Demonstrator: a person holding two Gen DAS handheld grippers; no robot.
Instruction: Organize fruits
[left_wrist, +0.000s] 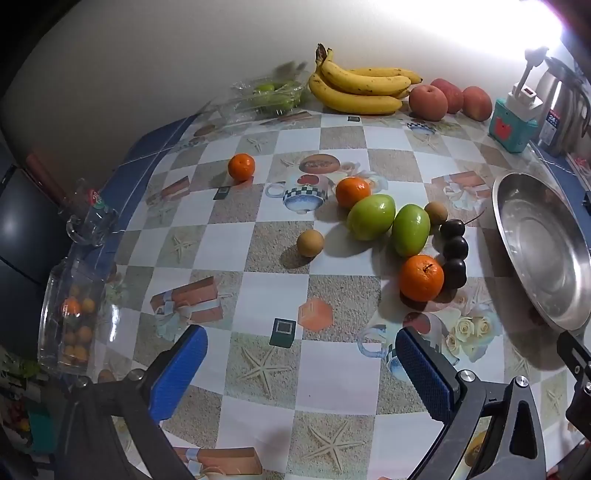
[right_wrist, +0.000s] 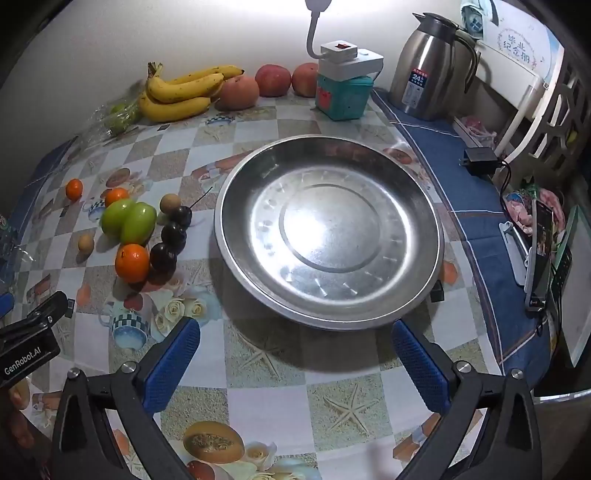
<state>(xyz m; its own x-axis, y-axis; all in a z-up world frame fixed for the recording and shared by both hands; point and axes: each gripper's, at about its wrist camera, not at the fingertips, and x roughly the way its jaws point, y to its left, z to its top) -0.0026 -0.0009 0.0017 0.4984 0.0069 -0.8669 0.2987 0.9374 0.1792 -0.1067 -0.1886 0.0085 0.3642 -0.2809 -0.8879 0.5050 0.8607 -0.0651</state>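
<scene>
At the lower left of the right wrist view, a black gripper body (right_wrist: 27, 345) bears "GenRobot.AI" in white letters. At the upper right, the steel thermos jug (right_wrist: 430, 70) carries a label on which "24" can be read; its smaller print is too fine. Further right, a white card (right_wrist: 522, 46) shows the Chinese characters "毕业纪念册"

Home kitchen table: patterned oilcloth (right_wrist: 258, 387), thermos jug (right_wrist: 428, 70), bananas (left_wrist: 358, 90).
</scene>
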